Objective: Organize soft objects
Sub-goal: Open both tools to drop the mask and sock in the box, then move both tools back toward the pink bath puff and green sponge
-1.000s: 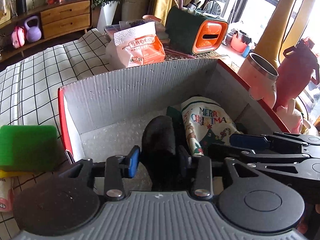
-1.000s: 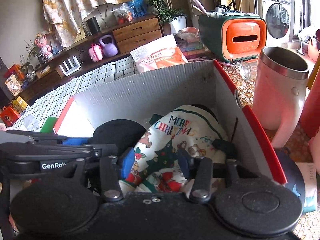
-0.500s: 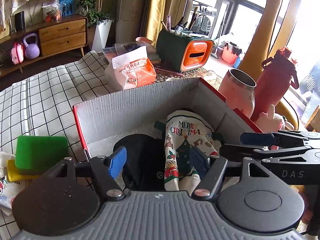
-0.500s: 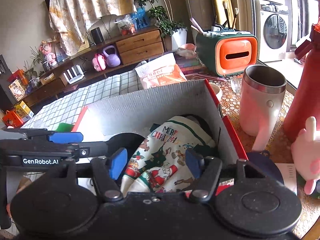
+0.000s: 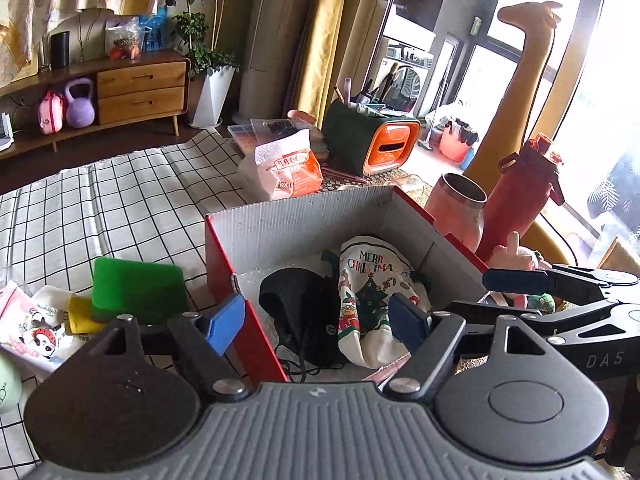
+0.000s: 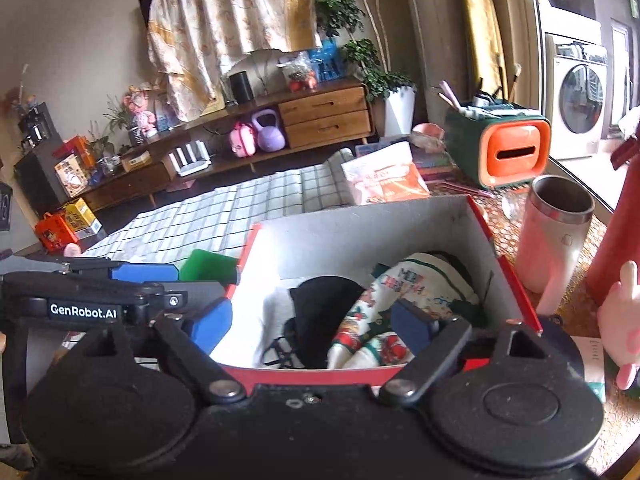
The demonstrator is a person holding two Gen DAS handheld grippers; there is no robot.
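A red cardboard box (image 5: 224,256) (image 6: 516,284) stands on the table. Inside lie a black cloth item (image 5: 300,300) (image 6: 324,300) and a white Christmas sock (image 5: 370,296) (image 6: 400,304), side by side. My left gripper (image 5: 318,322) is open and empty, raised above the box's near left corner. My right gripper (image 6: 312,324) is open and empty, above the box's near edge. Each gripper shows at the side of the other's view. A green sponge (image 5: 138,290) (image 6: 208,266) lies left of the box on a yellow one (image 5: 80,318).
A panda-print cloth (image 5: 32,324) lies at the far left. Right of the box stand a pink steel cup (image 5: 458,210) (image 6: 554,232), a red bottle (image 5: 516,204) and a pink plush toy (image 6: 624,320). A snack bag (image 5: 286,168) and orange-green organizer (image 5: 372,142) sit behind.
Both grippers opened, let go of the black cloth item and the Christmas sock, and drew back and up out of the box. Both items stay inside.
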